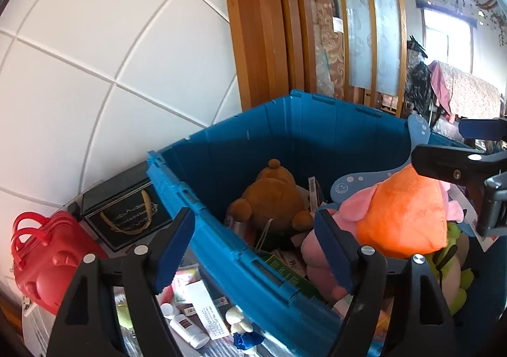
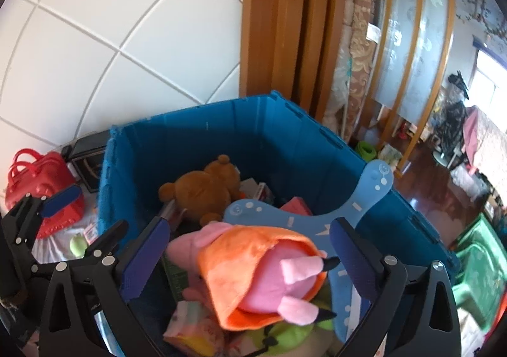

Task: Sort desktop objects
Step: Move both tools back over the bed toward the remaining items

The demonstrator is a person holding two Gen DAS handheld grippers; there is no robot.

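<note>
Right wrist: pink plush (image 2: 253,274) lies in bin (image 2: 196,135), feet nearest.

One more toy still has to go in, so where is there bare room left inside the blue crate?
In the blue crate, the far corner behind the brown bear and along the back wall looks free. The near side is crowded: the pink and orange plush, blue hanger, green toy and boxes.
</note>
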